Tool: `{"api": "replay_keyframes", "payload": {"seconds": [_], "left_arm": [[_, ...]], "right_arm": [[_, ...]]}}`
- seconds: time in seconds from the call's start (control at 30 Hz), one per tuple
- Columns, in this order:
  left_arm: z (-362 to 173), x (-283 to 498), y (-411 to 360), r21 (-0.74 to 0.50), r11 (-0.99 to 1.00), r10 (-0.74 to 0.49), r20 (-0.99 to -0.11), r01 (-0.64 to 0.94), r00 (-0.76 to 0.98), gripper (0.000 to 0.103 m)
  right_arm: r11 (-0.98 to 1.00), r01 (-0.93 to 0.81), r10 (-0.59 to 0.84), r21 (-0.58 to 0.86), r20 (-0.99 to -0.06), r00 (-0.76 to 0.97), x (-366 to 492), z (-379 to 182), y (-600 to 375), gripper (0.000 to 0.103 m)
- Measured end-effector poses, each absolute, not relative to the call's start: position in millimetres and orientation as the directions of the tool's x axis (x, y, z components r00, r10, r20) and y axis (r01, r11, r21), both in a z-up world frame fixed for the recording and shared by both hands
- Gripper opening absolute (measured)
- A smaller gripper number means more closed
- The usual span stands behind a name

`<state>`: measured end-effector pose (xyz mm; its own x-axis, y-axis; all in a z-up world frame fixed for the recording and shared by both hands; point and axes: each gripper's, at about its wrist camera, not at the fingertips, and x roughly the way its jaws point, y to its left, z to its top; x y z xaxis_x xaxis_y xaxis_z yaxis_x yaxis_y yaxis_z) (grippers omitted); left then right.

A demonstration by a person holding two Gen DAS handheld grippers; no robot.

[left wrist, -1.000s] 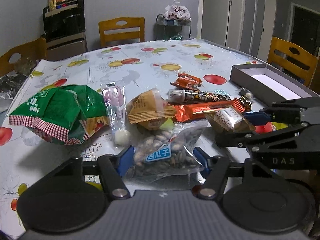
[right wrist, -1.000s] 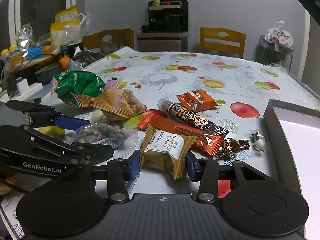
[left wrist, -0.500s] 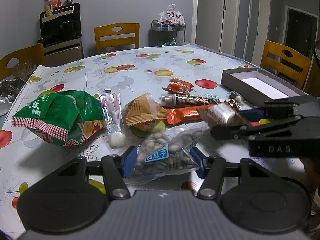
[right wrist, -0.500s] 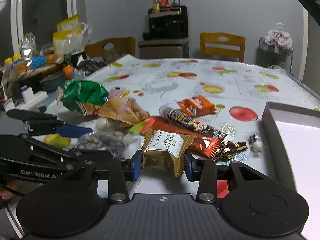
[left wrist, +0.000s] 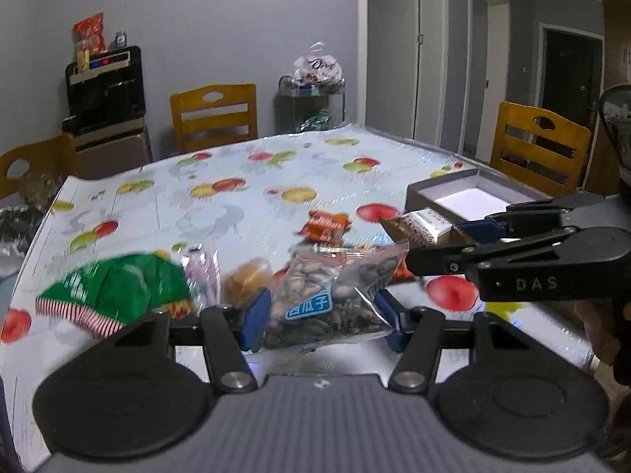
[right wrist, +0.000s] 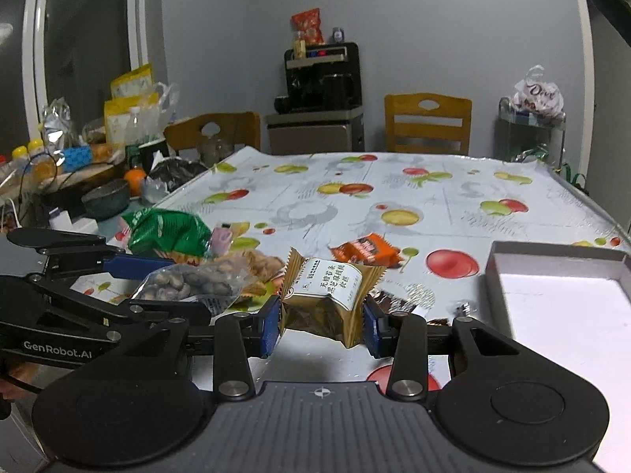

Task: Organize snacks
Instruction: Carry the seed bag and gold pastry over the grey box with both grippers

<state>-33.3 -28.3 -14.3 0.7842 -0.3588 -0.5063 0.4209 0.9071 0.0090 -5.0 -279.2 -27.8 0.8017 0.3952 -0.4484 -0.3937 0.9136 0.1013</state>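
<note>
green bag (left wrist: 118, 291) blurred behind left tongs (left wrist: 321, 311) gripping seed packet (left wrist: 331, 295).

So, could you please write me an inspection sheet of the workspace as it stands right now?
Surface: table under a glossy fruit-print cover.
Job's things: clear bag of seeds and gold-wrapped cake, both held above the table; open grey box, white inside, no snacks seen in it.
Clutter: green snack bag, orange packet and other wrappers in a loose pile.
Grippers: left tongs shut on the bag of seeds; right tongs shut on the gold-wrapped cake.
Cables: thin wires on the crowded side counter.
Surroundings: wooden chairs, black appliance on a cabinet, grey walls, dim light.
</note>
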Motion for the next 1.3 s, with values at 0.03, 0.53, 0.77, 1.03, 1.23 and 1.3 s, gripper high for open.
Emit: {"api": "replay_keyframes", "payload": {"seconds": [0.03,0.53,0.77,1.03,1.23,1.3], "left_arm": [[-11.9,-32.8,-31.9,0.012,0.905,-0.362,-0.504,0.426,0.784,0.057],[13.0,-12.4,-132.7,0.044,0.812,-0.495,-0.477,0.582,0.726,0.057],[18.8,1.0,-188.4,0.053,0.769,-0.538,-0.483,0.637,0.691,0.057],[20.8,40.0,-260.9,0.108,0.717,-0.563,-0.493,0.689,0.663,0.057],[12.6,90.8,-311.2,0.143,0.691,-0.542,-0.546,0.708,0.639,0.057],[8.5,102.3,-325.0,0.151,0.684,-0.537,-0.558,0.714,0.632,0.057]], "right_arm": [[0.916,-0.387,0.391,0.102,-0.441,0.808,-5.8,-25.3,-283.3,0.042],[0.975,-0.17,0.214,0.141,-0.424,0.88,-21.4,-25.8,-385.4,0.042],[0.985,-0.081,0.141,0.154,-0.429,0.892,-26.0,-35.4,-427.4,0.042],[0.995,-0.007,0.054,0.102,-0.467,0.882,-1.1,-36.4,-456.9,0.042],[0.996,0.012,0.04,0.09,-0.558,0.829,24.9,-47.1,-465.3,0.043],[0.996,0.02,0.033,0.084,-0.584,0.811,30.5,-50.8,-466.5,0.043]]}}
